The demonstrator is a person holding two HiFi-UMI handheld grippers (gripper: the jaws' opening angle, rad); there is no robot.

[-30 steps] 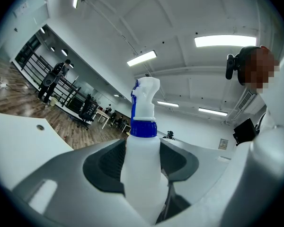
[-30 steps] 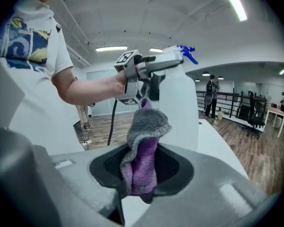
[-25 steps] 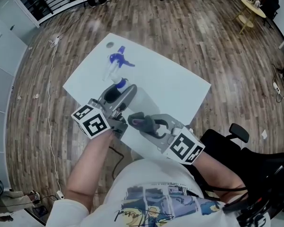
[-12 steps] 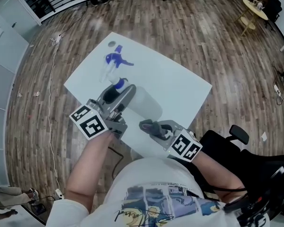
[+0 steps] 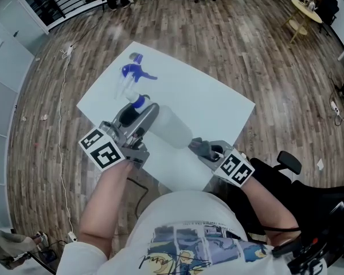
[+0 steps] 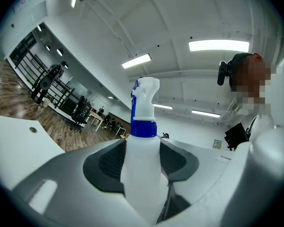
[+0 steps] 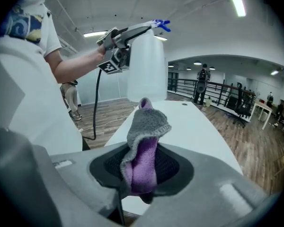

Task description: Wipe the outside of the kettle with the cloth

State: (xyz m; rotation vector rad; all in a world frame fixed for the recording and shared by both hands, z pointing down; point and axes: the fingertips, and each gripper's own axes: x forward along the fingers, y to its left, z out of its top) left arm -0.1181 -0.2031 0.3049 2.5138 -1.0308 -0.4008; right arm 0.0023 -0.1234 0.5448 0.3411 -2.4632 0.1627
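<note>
Left claw [image 5: 139, 114]: clamps the white plastic spray bottle [image 5: 172, 129] at its blue collar.
Right claw [image 7: 141, 169]: pinches the grey-purple fleece cloth [image 7: 149, 122], bottle ahead.
Risk: your hard wiping could twist it loose.

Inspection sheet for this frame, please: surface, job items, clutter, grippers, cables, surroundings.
Surface: white table.
Job's things: white spray bottle held above the table; grey-purple cloth away from it.
Clutter: second spray bottle lying near the far corner.
Grippers: left gripper shut on the white spray bottle; right gripper shut on the cloth.
Cables: cable on the floor.
Surroundings: wood floor, office chair.
</note>
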